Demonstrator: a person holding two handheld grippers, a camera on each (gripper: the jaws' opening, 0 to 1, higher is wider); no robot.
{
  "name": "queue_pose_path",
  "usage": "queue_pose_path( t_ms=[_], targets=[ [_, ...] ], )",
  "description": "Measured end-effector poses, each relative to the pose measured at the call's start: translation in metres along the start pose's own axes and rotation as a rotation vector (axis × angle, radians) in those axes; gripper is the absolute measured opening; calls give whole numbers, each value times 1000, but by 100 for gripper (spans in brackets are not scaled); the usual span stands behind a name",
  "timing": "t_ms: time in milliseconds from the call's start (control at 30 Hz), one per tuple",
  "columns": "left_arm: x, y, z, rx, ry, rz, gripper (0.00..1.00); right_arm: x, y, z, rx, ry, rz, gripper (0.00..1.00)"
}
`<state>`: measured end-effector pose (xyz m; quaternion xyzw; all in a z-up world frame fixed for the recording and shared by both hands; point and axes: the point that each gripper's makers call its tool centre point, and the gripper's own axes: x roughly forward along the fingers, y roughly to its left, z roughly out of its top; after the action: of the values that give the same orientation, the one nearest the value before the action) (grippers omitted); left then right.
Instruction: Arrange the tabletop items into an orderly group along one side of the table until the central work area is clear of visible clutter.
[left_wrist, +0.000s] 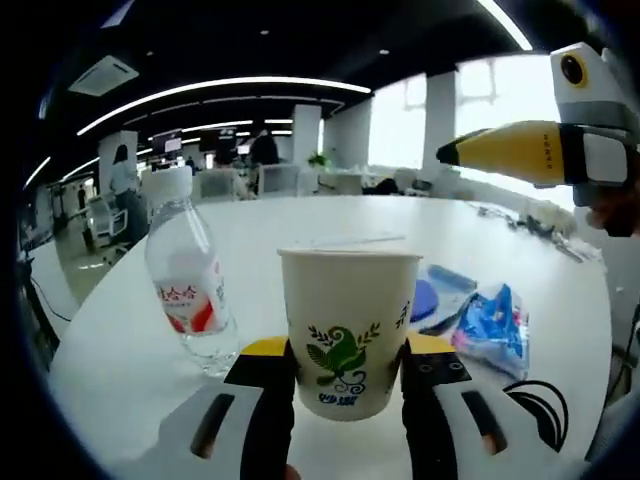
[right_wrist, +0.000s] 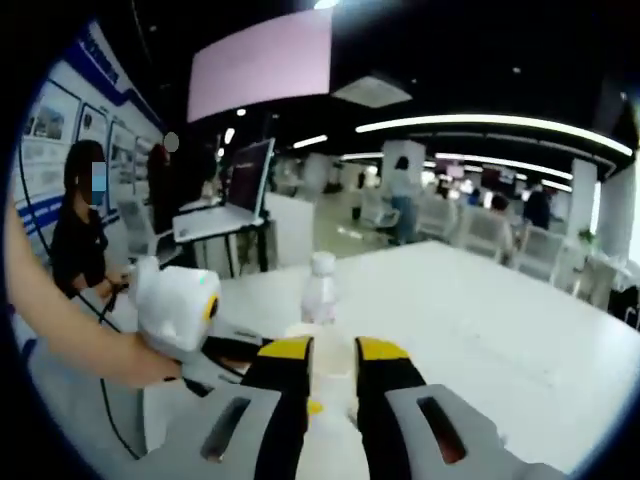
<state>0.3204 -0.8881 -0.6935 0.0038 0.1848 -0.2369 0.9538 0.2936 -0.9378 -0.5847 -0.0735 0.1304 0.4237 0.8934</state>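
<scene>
Left claw (left_wrist: 348, 385) clamps our paper cup (left_wrist: 348, 325), upright on the counter (left_wrist: 520, 250); bottle (left_wrist: 190, 285) just beside, blue packets (left_wrist: 490, 325) near. Right claw (right_wrist: 332, 385) narrow, grip unclear. We'd slide the cup level toward the bottle, avoiding tipping.

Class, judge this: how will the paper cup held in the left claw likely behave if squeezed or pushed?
The paper cup looks thin-walled, so a hard squeeze from the left claw would probably dent it. Its contents are unseen; if empty, it is likely light and easy to tip. Its narrower base adds to that risk.
</scene>
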Motion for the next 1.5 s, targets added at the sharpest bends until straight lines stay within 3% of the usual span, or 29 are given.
queue_pose_path(
  t_ms=[167, 300, 567, 800, 1100, 1500],
  targets=[
    [10, 5, -2, -11, -13, 23, 39, -21, -3, -19, 37, 21, -29, 12],
    [19, 9, -4, -13, -16, 29, 39, -28, -2, -44, 87, 77, -32, 12],
    [37, 22, -7, -16, -33, 45, 39, -31, -2, -47, 112, 77, -40, 10],
    [50, 29, -13, -18, -38, 56, 39, -38, -1, -63, 134, 112, -39, 9],
    [47, 34, -24, -25, -32, 60, 39, -39, 4, -72, 159, 127, -34, 8],
    [41, 34, -36, -39, -2, 78, 38, -36, 9, -71, 172, 122, -17, 7]
  ],
)
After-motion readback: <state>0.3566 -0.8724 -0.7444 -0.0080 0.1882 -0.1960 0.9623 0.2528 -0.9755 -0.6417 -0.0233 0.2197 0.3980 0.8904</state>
